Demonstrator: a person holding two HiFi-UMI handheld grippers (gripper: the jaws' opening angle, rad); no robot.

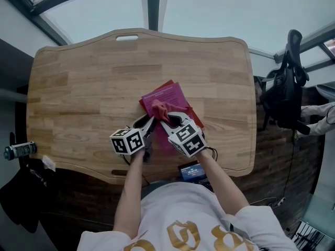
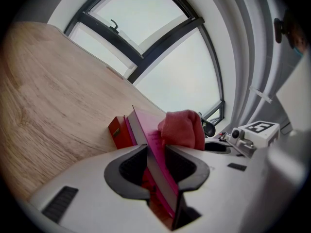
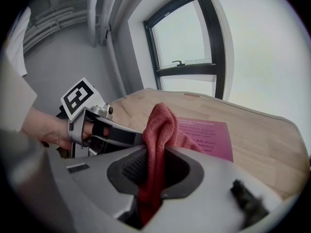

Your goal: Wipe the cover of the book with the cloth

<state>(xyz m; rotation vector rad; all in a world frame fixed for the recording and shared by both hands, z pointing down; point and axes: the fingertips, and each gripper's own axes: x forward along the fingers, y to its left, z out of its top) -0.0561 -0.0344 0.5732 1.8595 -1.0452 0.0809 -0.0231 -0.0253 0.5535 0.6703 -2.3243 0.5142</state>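
Note:
A magenta-covered book [image 1: 170,97] lies near the middle of the wooden table [image 1: 78,88], on top of a red book [image 1: 194,114]. My left gripper [image 1: 147,126] is shut on the magenta book's near edge [image 2: 154,154]; the red book [image 2: 120,132] shows beneath it. My right gripper [image 1: 166,118] is shut on a red cloth [image 1: 161,109], which rests bunched on the cover. In the right gripper view the cloth [image 3: 156,144] stands up between the jaws, with the printed magenta cover [image 3: 206,137] behind it. The cloth [image 2: 183,129] also rises beside the book in the left gripper view.
A black office chair [image 1: 285,93] stands off the table's right side. A phone [image 1: 191,171] sits at the table's near edge by my body. A small dark device [image 1: 18,150] lies off the left edge. Windows are beyond the far edge.

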